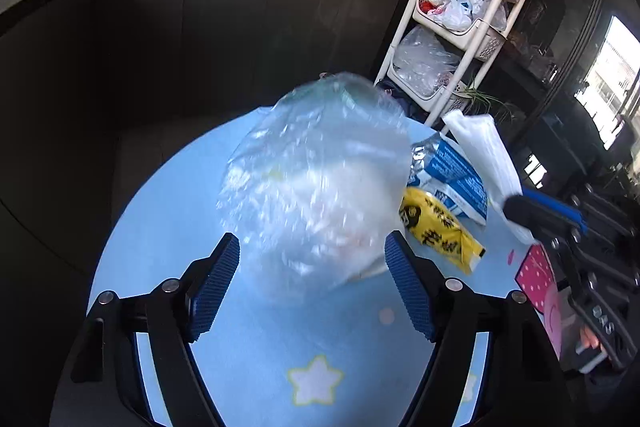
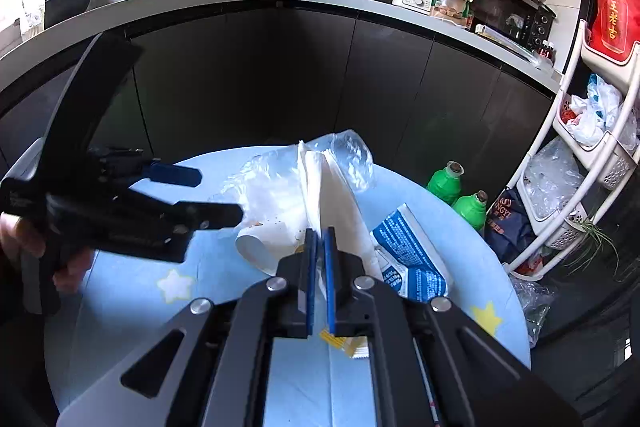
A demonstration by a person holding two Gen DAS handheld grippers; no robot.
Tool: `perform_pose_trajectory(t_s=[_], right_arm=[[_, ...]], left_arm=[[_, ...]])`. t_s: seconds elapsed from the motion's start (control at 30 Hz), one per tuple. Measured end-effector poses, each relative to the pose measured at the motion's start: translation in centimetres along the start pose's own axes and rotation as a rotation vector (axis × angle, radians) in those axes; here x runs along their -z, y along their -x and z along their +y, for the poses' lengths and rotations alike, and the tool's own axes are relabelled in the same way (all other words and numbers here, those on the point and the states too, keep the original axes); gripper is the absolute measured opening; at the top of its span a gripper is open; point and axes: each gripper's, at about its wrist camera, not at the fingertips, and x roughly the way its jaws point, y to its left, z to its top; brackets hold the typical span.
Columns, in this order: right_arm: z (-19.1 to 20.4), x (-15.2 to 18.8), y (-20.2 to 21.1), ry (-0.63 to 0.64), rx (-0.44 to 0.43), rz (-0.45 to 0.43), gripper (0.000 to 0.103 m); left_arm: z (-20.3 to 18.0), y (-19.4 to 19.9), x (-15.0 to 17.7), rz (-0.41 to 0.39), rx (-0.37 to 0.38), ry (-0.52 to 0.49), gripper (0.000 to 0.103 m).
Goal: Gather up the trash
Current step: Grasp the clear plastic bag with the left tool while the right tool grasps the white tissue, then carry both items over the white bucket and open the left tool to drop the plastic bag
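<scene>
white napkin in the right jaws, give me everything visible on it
The white napkin looks like thin folded paper or tissue, creased into a tall, pointed, tent-like shape. The right gripper is shut on its lower edge, and the sheet rises above the jaws, over the blue table. Behind it lie a clear plastic bag and a paper cup; contact with either is unclear. In the left wrist view it stands upright at the table's right side, beside a blue-and-white packet.

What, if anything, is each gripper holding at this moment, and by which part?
The right gripper is shut on the white paper napkin, pinching its near lower edge. The left gripper is open and holds nothing; the clear plastic bag lies just ahead of it.
</scene>
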Motion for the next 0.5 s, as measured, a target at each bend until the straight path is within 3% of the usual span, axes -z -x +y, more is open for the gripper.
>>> perform_pose_trajectory(t_s=[0.3, 0.33, 0.37, 0.4, 0.43, 0.47, 0.5], right_arm=[[-2.0, 2.7, 3.0, -0.091, 0.024, -0.019, 0.006], [-2.0, 3.0, 3.3, -0.1, 0.025, -0.019, 0.006], [-2.1, 3.4, 3.6, -0.115, 0.027, -0.02, 0.006], [-2.2, 3.9, 3.9, -0.125, 0.028, -0.02, 0.006], [-2.3, 4.2, 4.1, -0.136, 0.027, -0.02, 0.006], [-2.4, 4.6, 4.3, -0.144, 0.025, -0.019, 0.006], [-2.5, 4.8, 4.5, -0.151, 0.024, -0.019, 0.006]], left_arm=[[-1.4, -3.5, -1.8, 0.076, 0.039, 0.003, 0.072], [-1.3, -3.5, -1.8, 0.081, 0.052, 0.015, 0.058], [-1.1, -3.6, -1.9, 0.093, 0.078, 0.032, 0.038], [-0.9, -3.6, -1.8, 0.105, 0.096, 0.05, 0.029], [-0.7, -3.5, -1.8, 0.113, 0.115, 0.068, 0.012], [-0.6, -3.3, -1.7, 0.113, 0.125, 0.072, 0.003], [-0.7, -3.1, -1.7, 0.111, 0.128, 0.07, 0.003]])
